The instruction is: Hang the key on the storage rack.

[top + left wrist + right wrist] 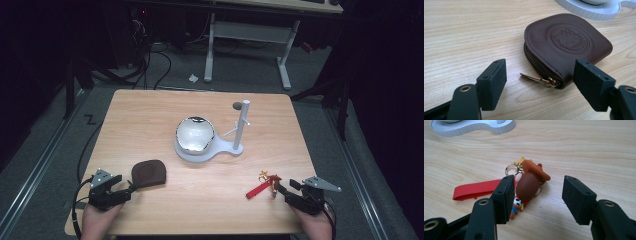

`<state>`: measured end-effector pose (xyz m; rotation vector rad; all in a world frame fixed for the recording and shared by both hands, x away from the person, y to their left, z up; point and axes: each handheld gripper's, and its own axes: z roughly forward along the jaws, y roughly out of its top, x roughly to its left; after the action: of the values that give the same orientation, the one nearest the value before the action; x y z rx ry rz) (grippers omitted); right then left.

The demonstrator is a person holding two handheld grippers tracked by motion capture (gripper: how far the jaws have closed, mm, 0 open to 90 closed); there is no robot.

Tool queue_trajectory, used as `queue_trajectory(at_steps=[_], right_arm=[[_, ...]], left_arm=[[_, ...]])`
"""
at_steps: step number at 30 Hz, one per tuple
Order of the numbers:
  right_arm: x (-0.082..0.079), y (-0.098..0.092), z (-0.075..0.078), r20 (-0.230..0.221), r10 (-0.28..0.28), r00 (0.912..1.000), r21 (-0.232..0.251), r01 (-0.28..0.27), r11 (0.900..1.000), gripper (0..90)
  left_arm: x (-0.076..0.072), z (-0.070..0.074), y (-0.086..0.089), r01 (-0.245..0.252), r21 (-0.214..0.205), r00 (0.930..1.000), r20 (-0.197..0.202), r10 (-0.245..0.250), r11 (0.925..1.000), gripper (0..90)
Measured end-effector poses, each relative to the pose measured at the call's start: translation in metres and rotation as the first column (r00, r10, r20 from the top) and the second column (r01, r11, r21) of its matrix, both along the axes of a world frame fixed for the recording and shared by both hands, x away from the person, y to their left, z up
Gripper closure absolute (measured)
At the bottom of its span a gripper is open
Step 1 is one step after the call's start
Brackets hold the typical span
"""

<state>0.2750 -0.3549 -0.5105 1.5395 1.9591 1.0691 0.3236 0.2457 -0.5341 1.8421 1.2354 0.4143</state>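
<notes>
Both tools, left (540, 85) and right (537, 200), gape open, gripping nothing.
Center your right tool over the figure (527, 187) before closing; your left straddles the pouch (566, 46) zipper pull (537, 79).

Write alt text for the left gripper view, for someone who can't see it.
A brown zip pouch with an embossed round emblem lies on a wooden table, its brass zipper pull between the open jaws of the left gripper. A white base shows at the top edge.
</notes>
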Motion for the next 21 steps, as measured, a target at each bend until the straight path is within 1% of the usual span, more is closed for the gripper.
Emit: queue_trajectory(at_steps=[2, 8, 14, 18, 21], right_arm=[[0.0000, 0.0010, -0.0002, -0.003, 0.001, 1.0000, -0.002, -0.001, 1.0000, 43.9], [-0.0006, 0.0015, -0.0009, -0.007, 0.002, 1.0000, -0.008, -0.002, 1.0000, 43.8], [-0.0013, 0.0006, -0.0011, -0.010, -0.005, 0.9999, -0.014, 0.005, 0.9999, 43.7], [-0.0012, 0.0034, -0.0015, -0.024, -0.006, 0.9997, -0.012, 0.006, 0.9999, 43.7], [-0.0013, 0.0069, -0.0015, -0.032, 0.003, 0.9995, -0.018, -0.004, 0.9998, 43.6]], left_arm=[[0.0000, 0.0000, 0.0010, -0.001, -0.010, 1.0000, -0.001, 0.001, 0.9999, 27.2], [-0.0006, 0.0014, 0.0023, -0.005, -0.018, 0.9999, 0.011, 0.005, 0.9998, 27.2], [-0.0003, 0.0025, 0.0013, 0.005, -0.014, 0.9998, 0.017, -0.005, 0.9999, 27.0], [0.0005, 0.0019, 0.0005, 0.014, -0.013, 0.9998, 0.014, -0.014, 0.9998, 27.1], [0.0007, 0.0018, 0.0005, 0.018, -0.015, 0.9997, 0.014, -0.018, 0.9997, 27.1]])
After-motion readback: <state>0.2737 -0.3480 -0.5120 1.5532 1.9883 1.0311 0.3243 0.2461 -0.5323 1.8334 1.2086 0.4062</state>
